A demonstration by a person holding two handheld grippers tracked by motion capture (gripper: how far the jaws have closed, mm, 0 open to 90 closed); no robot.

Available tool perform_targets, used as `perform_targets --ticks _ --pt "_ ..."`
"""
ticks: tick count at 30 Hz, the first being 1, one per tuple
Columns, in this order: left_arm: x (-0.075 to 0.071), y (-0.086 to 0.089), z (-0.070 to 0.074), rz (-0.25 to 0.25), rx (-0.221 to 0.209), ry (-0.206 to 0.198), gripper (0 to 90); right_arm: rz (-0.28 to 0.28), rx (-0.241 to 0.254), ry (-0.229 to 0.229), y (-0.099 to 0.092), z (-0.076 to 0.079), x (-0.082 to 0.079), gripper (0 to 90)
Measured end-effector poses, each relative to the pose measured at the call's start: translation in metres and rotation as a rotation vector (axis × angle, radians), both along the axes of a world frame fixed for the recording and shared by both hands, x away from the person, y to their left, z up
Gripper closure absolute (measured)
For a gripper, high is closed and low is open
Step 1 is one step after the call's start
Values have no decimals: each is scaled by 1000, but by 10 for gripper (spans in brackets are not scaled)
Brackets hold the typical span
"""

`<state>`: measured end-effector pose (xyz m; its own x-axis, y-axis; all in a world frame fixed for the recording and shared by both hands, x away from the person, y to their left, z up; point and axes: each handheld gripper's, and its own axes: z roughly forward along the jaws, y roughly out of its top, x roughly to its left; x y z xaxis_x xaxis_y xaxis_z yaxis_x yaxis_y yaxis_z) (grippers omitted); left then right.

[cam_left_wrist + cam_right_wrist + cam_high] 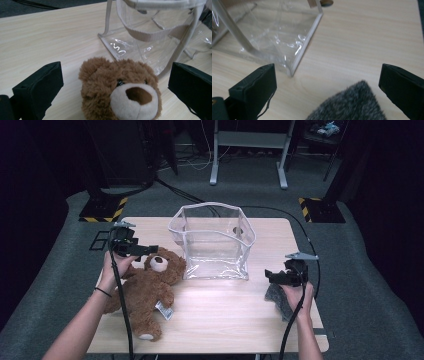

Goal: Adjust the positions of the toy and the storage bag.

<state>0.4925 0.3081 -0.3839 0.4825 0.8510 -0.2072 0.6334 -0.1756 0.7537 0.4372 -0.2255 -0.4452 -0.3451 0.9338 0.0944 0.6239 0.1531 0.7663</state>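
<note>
Jaws of my left hand-held gripper (115,85) stood wide, bracketing the bear's (145,287) head on the counter (225,315), left of the bag (212,242). My right hand-held gripper (327,82), equally wide, hovered over a grey plush (352,105).

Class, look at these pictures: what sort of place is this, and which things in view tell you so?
Probably a lab or recording studio, not a home. A lone wooden table stands on grey carpet; black stands with yellow-and-black striped bases flank it, and cables run across the floor.

Looks like a lab or recording studio: dark curtained walls, grey carpet floor (250,180), black-and-yellow hazard-striped stand bases (104,210), loose cables (185,195).
</note>
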Motion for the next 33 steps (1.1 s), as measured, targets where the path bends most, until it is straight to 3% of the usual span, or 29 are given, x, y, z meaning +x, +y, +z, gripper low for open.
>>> perform_targets --ticks 4,7,15,25,33 --pt "-11 -1 -5 -27 -14 11 0 -5 -23 23 -3 -22 -7 0" --pt "-15 -5 -10 -41 0 32 0 -20 -17 43 -7 -33 -10 0" --pt "-23 -17 -28 -61 57 67 0 -31 -50 57 -7 -49 -11 0" --pt "-28 -20 -46 -85 140 116 0 -33 -49 68 -7 -72 -11 0" --pt "-33 -25 -59 -66 233 122 13 -57 7 35 -14 -75 -14 14"
